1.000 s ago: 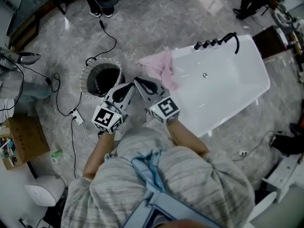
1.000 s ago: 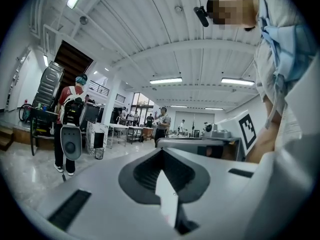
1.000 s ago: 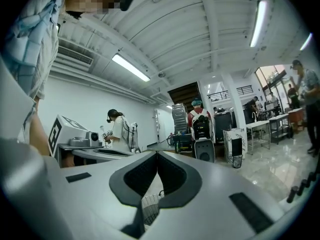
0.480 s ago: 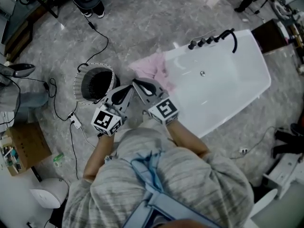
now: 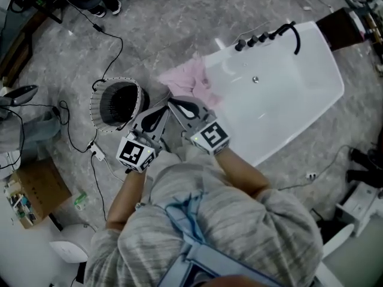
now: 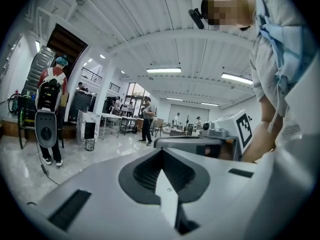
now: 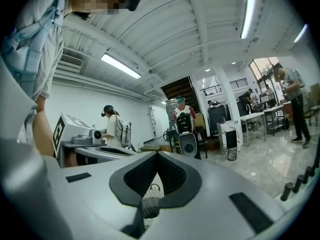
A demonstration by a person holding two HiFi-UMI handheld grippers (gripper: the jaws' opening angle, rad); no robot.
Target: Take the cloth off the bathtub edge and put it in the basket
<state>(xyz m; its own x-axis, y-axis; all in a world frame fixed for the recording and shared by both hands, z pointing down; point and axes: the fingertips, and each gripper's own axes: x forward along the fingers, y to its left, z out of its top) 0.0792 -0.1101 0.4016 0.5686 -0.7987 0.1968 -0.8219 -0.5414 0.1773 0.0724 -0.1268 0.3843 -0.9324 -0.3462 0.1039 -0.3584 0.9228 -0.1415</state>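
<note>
Both the left claw (image 5: 160, 111) and the right claw (image 5: 178, 105) are pinched closed and empty, near the pink cloth (image 5: 188, 79) draped over the bathtub (image 5: 270, 148) corner. If they arrive closed, they may shove it inside, away from the basket (image 5: 94, 103).

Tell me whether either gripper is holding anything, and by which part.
Nothing is held. The left gripper and right gripper are both shut and empty; the cloth lies on the tub edge.
</note>
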